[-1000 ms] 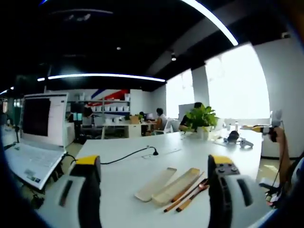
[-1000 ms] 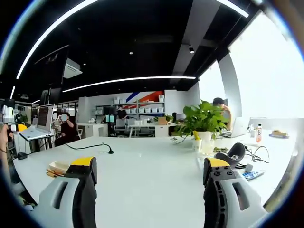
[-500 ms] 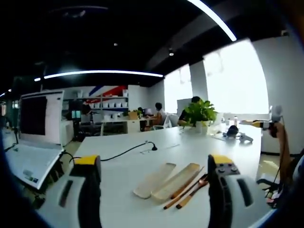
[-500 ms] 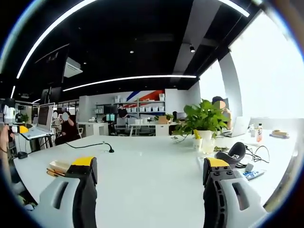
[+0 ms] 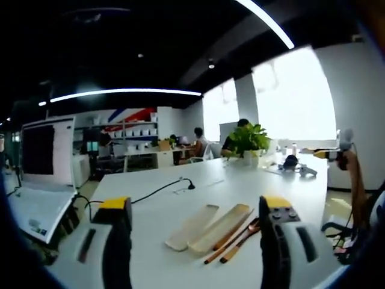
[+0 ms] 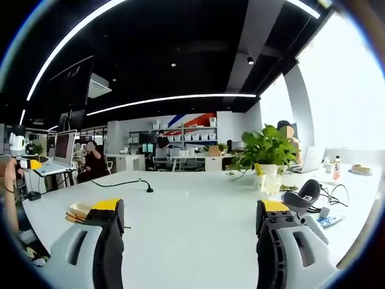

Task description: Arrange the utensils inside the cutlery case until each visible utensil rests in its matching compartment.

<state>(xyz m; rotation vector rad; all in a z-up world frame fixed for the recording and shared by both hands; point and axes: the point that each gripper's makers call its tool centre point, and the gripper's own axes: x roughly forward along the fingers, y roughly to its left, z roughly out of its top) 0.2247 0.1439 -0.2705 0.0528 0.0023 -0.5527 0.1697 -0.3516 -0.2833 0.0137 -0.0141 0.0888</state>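
Observation:
In the left gripper view a pale wooden cutlery case (image 5: 221, 227) lies open on the white table, with its flat lid (image 5: 191, 226) beside it on the left. Two wooden-handled utensils (image 5: 233, 241) lie just right of the case, one ending in a copper spoon bowl (image 5: 255, 226). My left gripper (image 5: 192, 226) is open, its jaws wide on either side of the case and still short of it. My right gripper (image 6: 189, 232) is open over bare table. In the right gripper view the case (image 6: 79, 210) peeks out beside the left jaw.
An open laptop (image 5: 37, 174) sits at the table's left edge, and a black cable (image 5: 157, 192) runs across the middle. A potted plant (image 6: 266, 155), headphones (image 6: 305, 193) and small items stand at the far right. The other gripper (image 5: 335, 153) is held up at the right.
Both views have shifted slightly as the hands moved. The case and utensils have stayed put on the table. Both grippers remain open.

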